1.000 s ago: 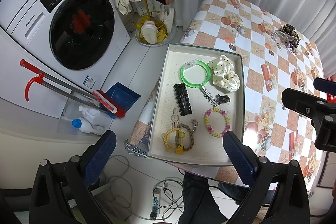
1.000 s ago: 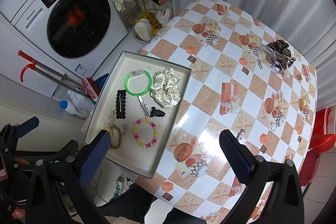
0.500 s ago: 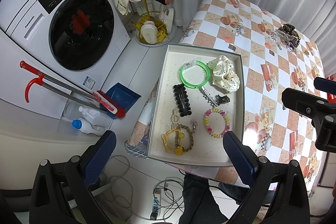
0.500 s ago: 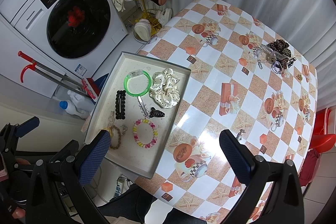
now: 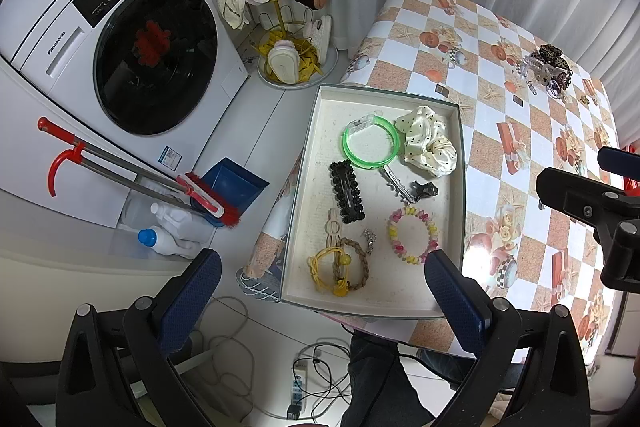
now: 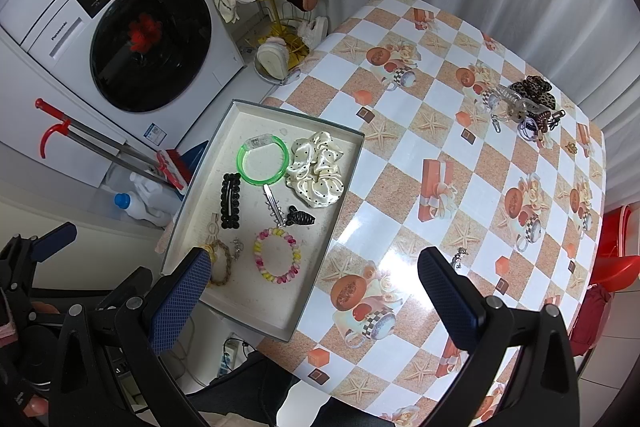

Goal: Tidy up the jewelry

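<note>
A shallow white tray (image 5: 459,163) (image 6: 340,203) sits at the table's left edge. It holds a green bangle (image 5: 371,148) (image 6: 263,163), a cream scrunchie (image 5: 428,146) (image 6: 316,169), a black barrette (image 5: 347,191) (image 6: 231,201), a silver clip with a black claw (image 5: 412,189) (image 6: 288,213), a pastel bead bracelet (image 5: 412,235) (image 6: 277,261) and yellow and brown hair ties (image 5: 340,267). A pile of loose hair clips (image 5: 546,69) (image 6: 526,103) lies at the table's far right. My left gripper (image 5: 320,291) and right gripper (image 6: 316,287) are open and empty, high above the tray's near edge.
A small metal charm (image 6: 460,257) lies on the checked tablecloth (image 6: 460,155) near my right fingertip. On the floor at left stand a washing machine (image 5: 132,47), a slipper rack (image 5: 288,27), a dustpan and broom (image 5: 216,191) and bottles. Cables lie on the floor below.
</note>
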A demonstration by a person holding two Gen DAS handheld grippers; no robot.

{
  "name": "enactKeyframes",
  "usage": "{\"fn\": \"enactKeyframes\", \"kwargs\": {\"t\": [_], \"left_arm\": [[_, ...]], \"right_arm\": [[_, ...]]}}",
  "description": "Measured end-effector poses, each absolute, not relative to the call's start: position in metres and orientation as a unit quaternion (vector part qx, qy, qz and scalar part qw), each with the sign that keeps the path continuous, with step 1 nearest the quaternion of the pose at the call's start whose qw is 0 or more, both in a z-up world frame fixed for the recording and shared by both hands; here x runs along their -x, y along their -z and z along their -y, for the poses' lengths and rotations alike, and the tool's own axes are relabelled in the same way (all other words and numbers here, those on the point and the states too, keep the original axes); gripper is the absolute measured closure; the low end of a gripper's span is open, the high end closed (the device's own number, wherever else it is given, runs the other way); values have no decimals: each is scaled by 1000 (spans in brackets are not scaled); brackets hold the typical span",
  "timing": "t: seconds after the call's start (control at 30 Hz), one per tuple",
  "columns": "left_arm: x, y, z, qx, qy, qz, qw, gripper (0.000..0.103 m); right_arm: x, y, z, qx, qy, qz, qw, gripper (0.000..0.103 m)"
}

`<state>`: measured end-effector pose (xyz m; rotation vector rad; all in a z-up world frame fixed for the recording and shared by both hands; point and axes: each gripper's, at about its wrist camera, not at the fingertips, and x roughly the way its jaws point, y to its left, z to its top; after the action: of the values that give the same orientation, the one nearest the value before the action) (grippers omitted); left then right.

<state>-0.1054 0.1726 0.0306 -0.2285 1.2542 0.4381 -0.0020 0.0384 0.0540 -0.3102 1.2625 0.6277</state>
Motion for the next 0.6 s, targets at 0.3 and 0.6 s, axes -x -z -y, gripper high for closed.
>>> {"fn": "enactKeyframes", "kwargs": {"t": [0.3, 0.6], "left_arm": [[105, -30, -173, 104, -202, -581, 782, 0], [105, -30, -174, 104, -202, -581, 781, 0]], "right_arm": [[2, -54, -39, 141, -287, -578, 751, 0], [2, -54, -39, 141, -286, -578, 751, 0]]}}
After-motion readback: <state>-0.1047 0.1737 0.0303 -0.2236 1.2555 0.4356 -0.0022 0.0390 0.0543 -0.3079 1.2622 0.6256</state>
